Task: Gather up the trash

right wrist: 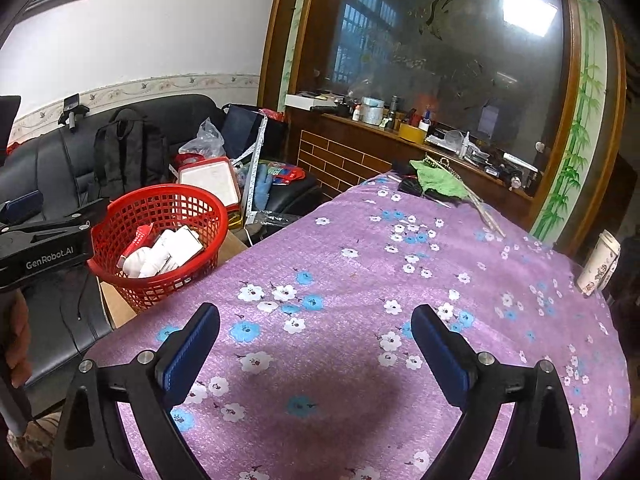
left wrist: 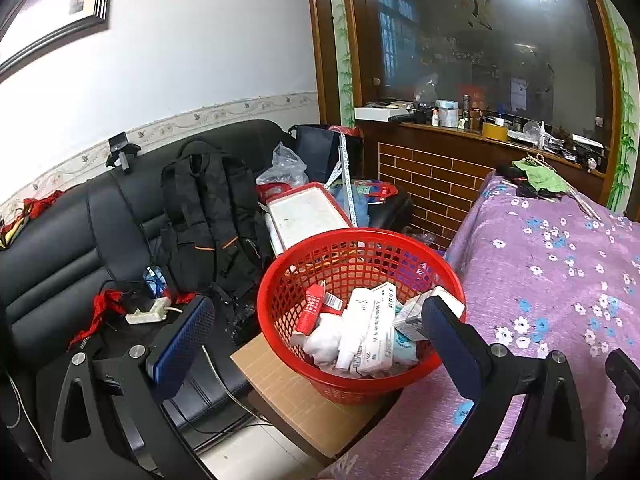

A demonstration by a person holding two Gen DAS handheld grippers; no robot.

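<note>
A red mesh basket (left wrist: pixel 280 276) stands on a cardboard box (left wrist: pixel 288 392) between the sofa and the table. It holds trash (left wrist: pixel 360 328): crumpled white paper, small white boxes and a red pack. My left gripper (left wrist: pixel 318 304) is open and wide in front of the basket. Its right finger (left wrist: pixel 444 328) overlaps the near right rim, and its left finger (left wrist: pixel 188 332) stands clear of the basket. My right gripper (right wrist: pixel 315 314) hangs open over the purple flowered tablecloth (right wrist: pixel 360 272), with nothing between its fingers. The right wrist view also shows the basket (right wrist: pixel 200 208) at left, beside the left gripper (right wrist: pixel 68 200).
A black sofa (left wrist: pixel 60 248) at left carries a black backpack (left wrist: pixel 208 216), a white power strip (left wrist: pixel 148 314) and a white foam box (left wrist: pixel 304 212). A green cloth (right wrist: pixel 438 182) lies at the table's far end. A white cup (right wrist: pixel 600 260) stands at its right edge. A cluttered wooden counter (right wrist: pixel 440 140) runs behind.
</note>
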